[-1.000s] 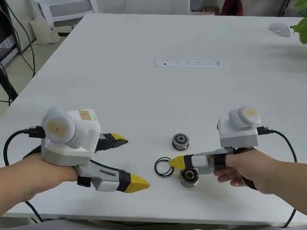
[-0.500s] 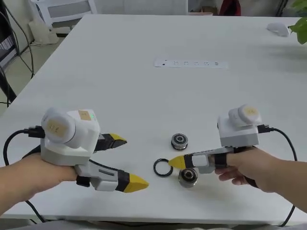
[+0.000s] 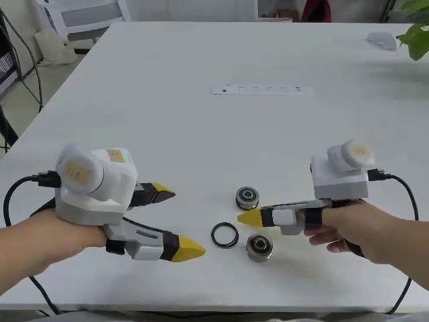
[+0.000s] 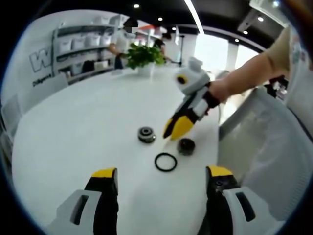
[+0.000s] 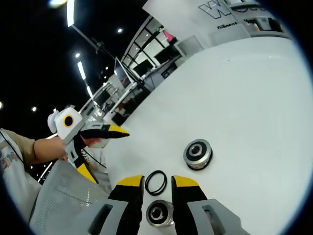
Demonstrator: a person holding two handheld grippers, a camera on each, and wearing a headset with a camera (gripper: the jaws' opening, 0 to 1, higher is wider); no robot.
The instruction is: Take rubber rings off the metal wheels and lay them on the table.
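Observation:
A black rubber ring (image 3: 224,235) lies flat on the white table (image 3: 201,121), also seen as the ring (image 5: 155,182) and the ring (image 4: 165,162). Just right of it sits a bare metal wheel (image 3: 259,246). A second wheel (image 3: 247,197), with a dark band around it, stands a little farther back. My right gripper (image 3: 247,217) hovers over the bare wheel (image 5: 159,214), its jaws a narrow gap apart with nothing between them. My left gripper (image 3: 175,221) is wide open to the left of the ring, holding nothing.
A white power strip (image 3: 261,89) lies mid-table. A plant (image 3: 417,37) and a small white object (image 3: 382,40) are at the far right. Cables trail from both grippers toward the near table edge. Bare tabletop lies beyond the wheels.
My right gripper's tip has drawn back slightly from the ring, which stays lying on the table. The head camera has shifted a little. The left gripper holds its place.

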